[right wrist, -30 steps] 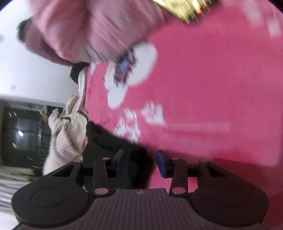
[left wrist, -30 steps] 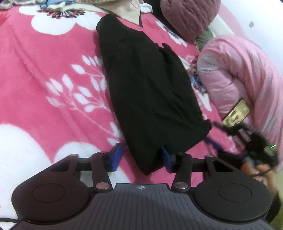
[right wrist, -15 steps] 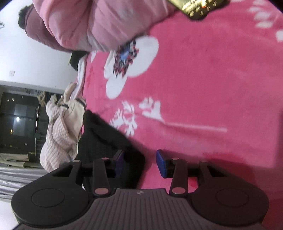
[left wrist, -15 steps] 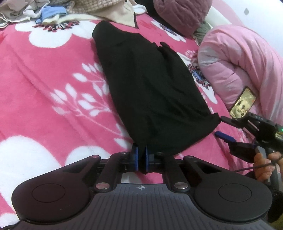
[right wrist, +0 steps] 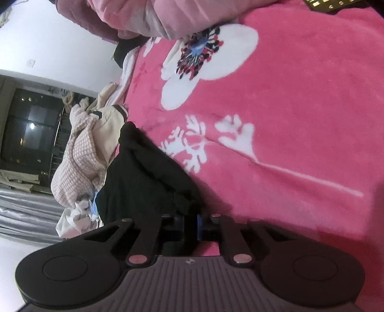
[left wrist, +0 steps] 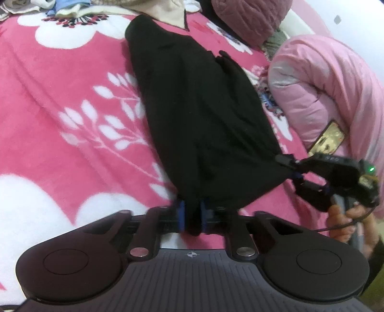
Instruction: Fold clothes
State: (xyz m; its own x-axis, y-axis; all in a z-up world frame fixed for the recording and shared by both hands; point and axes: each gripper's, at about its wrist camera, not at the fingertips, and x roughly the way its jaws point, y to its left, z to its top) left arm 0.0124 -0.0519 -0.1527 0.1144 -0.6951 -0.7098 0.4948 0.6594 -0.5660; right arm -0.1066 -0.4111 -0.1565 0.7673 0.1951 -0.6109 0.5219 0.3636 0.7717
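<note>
**Both grippers clamped on the near corners of the black garment**

The black garment [left wrist: 199,115] lies lengthwise on the bed, on a pink blanket [left wrist: 60,100] printed with white flowers and leaves. Its far end reaches a heap of pale clothes [left wrist: 165,12] at the blanket's top edge; its near end is the wider one, and both near corners are taken up.

The left gripper [left wrist: 192,218] has its blue fingers [left wrist: 181,217] closed on the near left corner, a fold of black cloth pinched between them. The right gripper [left wrist: 294,174], seen from the left camera at the garment's near right corner, has just been closing its fingers, and black cloth sits between them; its own camera shows a bunch of the fabric pressed between the right gripper [right wrist: 190,226] pads. A hand [left wrist: 345,223] holds that gripper's handle at the right edge.

To the right of the garment lies a rolled pink quilt [left wrist: 324,86] with a phone [left wrist: 328,141] leaning against it, screen lit. Behind it sits a dark mauve cushion [left wrist: 252,16]. From the right camera, a checked pink-and-white garment [right wrist: 79,160] lies beside the black one.
</note>
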